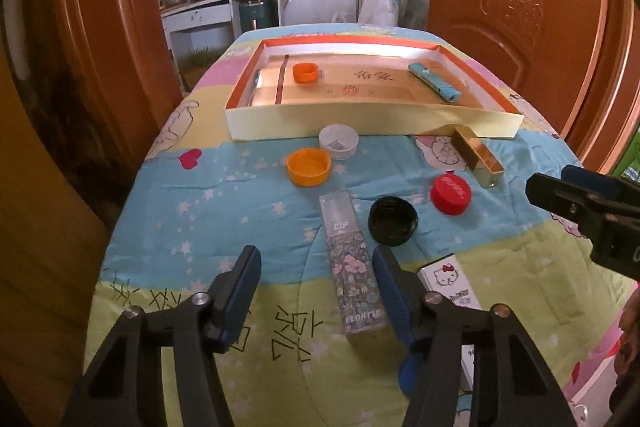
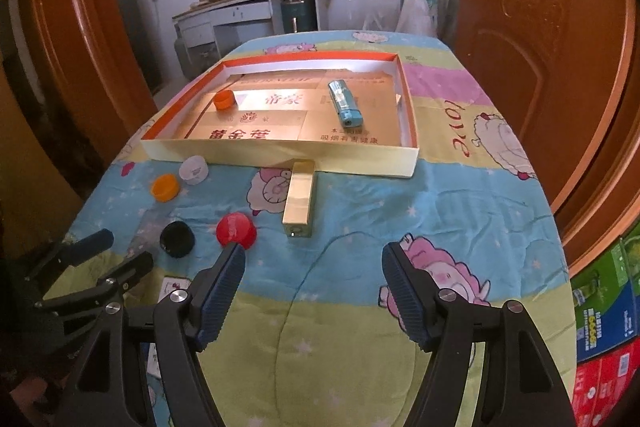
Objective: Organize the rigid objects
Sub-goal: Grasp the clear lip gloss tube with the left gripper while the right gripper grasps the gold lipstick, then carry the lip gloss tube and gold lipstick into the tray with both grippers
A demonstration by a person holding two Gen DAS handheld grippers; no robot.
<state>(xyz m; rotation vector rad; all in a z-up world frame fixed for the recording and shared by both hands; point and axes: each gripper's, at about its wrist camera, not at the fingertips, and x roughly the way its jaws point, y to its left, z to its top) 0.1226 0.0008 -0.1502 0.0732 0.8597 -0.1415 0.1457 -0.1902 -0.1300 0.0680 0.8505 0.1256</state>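
Ahead, we hold both grippers, left [image 1: 316,261] and right [image 2: 314,263], spread wide and empty, over a floral box [image 1: 354,271] lying flat on the quilt [image 1: 224,203], probably light, stiff, best pinched across its long sides.

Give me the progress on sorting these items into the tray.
Done: an orange cap and a blue box lie in the tray. In hand: nothing; the left gripper is open around the floral box, and the right gripper is open. Left: white cap, second orange cap, black cap, red cap, gold box, Hello Kitty box.
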